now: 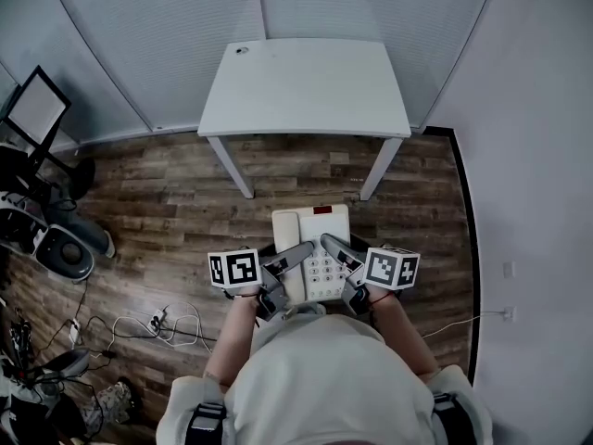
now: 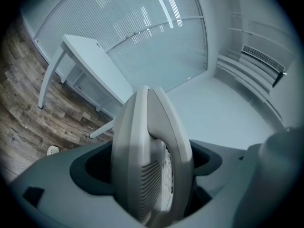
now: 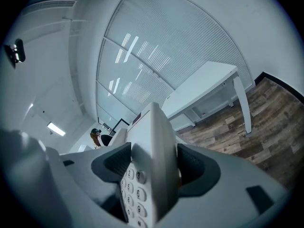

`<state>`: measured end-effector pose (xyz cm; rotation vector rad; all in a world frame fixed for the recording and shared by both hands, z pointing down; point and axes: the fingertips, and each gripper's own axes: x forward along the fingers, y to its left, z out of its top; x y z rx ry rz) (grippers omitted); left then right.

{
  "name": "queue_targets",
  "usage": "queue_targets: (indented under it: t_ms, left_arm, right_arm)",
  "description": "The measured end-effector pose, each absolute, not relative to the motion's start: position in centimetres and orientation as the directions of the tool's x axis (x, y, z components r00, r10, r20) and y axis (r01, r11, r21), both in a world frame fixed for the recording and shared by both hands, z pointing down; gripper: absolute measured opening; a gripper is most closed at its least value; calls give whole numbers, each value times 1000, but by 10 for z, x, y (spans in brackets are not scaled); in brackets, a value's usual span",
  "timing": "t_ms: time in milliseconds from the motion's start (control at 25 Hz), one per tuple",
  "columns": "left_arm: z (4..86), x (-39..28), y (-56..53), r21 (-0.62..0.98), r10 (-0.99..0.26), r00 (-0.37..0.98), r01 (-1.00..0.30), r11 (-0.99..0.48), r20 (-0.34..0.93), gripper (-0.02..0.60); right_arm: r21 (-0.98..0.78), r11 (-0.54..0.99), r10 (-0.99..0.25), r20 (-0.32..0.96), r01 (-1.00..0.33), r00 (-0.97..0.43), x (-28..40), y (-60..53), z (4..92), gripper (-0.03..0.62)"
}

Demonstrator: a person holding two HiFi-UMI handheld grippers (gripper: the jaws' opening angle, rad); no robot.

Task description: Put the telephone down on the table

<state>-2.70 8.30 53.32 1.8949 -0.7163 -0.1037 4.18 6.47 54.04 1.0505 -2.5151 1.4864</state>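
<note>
Telephone: a pale desk set (image 1: 310, 248) with a keypad. It hangs in the air close in front of the person's body, above the wooden floor (image 1: 167, 211), and touches no surface.
Left gripper: the left gripper (image 1: 290, 257) is clenched on the left edge of the telephone. In the left gripper view the body stands on edge between the two jaws, and both press on it.
Right gripper: the right gripper (image 1: 335, 249) grasps the right edge. In the right gripper view the keypad side sits between its jaws, gripped from both sides.
Table: the white table (image 1: 306, 86) stands ahead of the person, well apart from the telephone. Its top is bare except for one small thing (image 1: 242, 50) near the far left corner, too small to name.
Done: the telephone is secured in a two-sided hold and the person faces the table.
Left to do: by judgement almost all of it: to bring the set over the tabletop, lower it flat, then loosen both grippers.
Progress: early, the carrying part.
Risk: if one side lets go first, the set may tilt or slip.
</note>
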Motion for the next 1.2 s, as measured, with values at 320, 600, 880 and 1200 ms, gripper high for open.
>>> queue_targets:
  t_ms: [320, 600, 880, 1200]
  left_arm:
    - [533, -25, 28, 864, -505, 829, -420, -280, 239, 433]
    - [527, -33, -29, 858, -510, 824, -430, -281, 246, 433]
    - [518, -46, -90, 861, -509, 827, -423, -284, 238, 433]
    - [510, -61, -153, 857, -490, 836, -425, -292, 248, 433]
  right_arm:
    - [-752, 321, -547, 348, -575, -761, 43, 10, 539, 310]
    - [-760, 315, -547, 344, -568, -763, 36, -46, 535, 310]
    - [-755, 311, -555, 349, -578, -755, 23, -106, 525, 310]
    - [-760, 296, -570, 347, -579, -745, 9, -168, 517, 310]
